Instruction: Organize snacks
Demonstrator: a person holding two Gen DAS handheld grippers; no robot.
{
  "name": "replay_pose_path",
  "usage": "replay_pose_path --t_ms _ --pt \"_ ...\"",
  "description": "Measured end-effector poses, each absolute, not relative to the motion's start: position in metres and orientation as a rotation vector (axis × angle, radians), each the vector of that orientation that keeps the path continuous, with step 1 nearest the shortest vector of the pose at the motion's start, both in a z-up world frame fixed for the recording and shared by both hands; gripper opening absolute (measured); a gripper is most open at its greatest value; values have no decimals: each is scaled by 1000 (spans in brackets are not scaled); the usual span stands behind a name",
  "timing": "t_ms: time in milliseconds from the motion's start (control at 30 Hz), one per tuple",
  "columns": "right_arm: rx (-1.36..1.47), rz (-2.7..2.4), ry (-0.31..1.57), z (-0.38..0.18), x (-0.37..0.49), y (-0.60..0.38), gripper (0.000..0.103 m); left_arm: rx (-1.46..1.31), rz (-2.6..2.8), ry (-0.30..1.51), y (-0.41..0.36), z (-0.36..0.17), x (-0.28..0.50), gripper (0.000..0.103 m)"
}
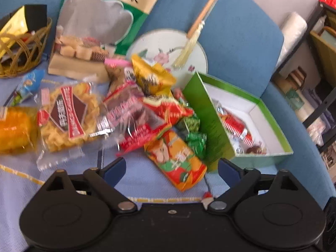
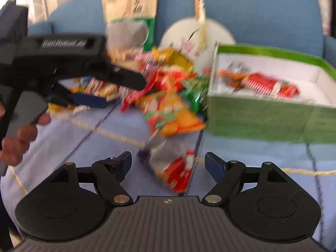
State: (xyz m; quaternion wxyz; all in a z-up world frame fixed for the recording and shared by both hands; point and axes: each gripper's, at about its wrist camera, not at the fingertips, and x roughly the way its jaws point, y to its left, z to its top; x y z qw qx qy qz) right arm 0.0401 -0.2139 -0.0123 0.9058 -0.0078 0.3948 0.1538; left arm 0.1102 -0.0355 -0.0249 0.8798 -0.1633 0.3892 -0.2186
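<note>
Both grippers hang spread wide with nothing between their fingers: the left gripper (image 1: 171,169) above an orange-and-green snack packet (image 1: 176,159), the right gripper (image 2: 168,166) above a silver-and-red snack packet (image 2: 174,168). Everything rests on a lavender cloth (image 1: 19,189) spread over a blue sofa seat (image 1: 241,31). Against the sofa back leans a big beige-and-green pastry bag (image 1: 98,25), with a round painted fan (image 1: 168,50) beside it. Toward the cloth's right edge sits the green box (image 1: 241,124), white inside, holding a red-striped snack (image 1: 237,129). At the far left corner stands a wicker basket (image 1: 25,50). The snack pile (image 1: 134,109) lies mid-cloth, touching the box's left wall; a clear bag of yellow fried twists (image 1: 69,117) and an orange jelly pack (image 1: 14,130) lie nearer the left edge. Motion blur smears the smaller wrappers.
</note>
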Motion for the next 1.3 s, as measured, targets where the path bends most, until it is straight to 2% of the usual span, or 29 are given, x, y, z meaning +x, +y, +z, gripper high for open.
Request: replay_pose_path --t_ms 33,67,133,167,267,633,667,700,733,767,800,867,933,967,1000,1100,1167,1233,1300 --pt "-41 327 808 -14 39 -209 103 -331 -461 819 -39 -28 109 103" --pt "-77 330 802 -14 38 -205 81 -324 -471 829 -43 -30 109 103" --pt "-108 335 788 -10 36 -205 65 -317 -479 840 -49 -35 110 103" --pt "-111 321 779 -8 36 -207 61 -313 -481 841 -53 -37 111 103" --pt "-113 275 752 -4 38 -218 58 -300 -460 847 -61 -43 119 103" --pt "-70 201 765 -8 45 -238 58 -339 -400 810 -84 -55 151 103" --pt "-69 203 767 -9 44 -238 58 -352 -394 807 -83 -55 152 92" --pt "-68 204 769 -10 44 -238 58 -359 -386 809 -83 -55 153 67" --pt "-67 202 771 -10 44 -238 58 -357 -374 811 -82 -55 152 58" --pt "-66 197 774 -10 45 -237 58 -347 -366 806 -82 -54 150 43" --pt "-66 192 777 -10 45 -238 58 -335 -368 805 -81 -54 147 31" --pt "-66 182 782 -10 46 -238 58 -337 -381 804 -77 -54 139 26" --pt "-68 173 781 -10 46 -238 59 -358 -408 802 -75 -54 134 27" --pt "-69 171 780 -9 46 -239 59 -379 -424 797 -74 -55 132 34" --pt "-67 169 781 -9 46 -239 59 -413 -442 799 -72 -56 132 45" --pt "-67 158 787 -9 46 -239 58 -567 -500 841 -68 -62 136 44" --pt "-59 158 785 -9 46 -240 58 -527 -500 839 -76 -60 136 43" --pt "-61 155 785 -9 46 -240 58 -457 -505 839 -84 -61 135 28" --pt "-59 154 781 -9 46 -240 58 -464 -499 830 -83 -64 134 5"
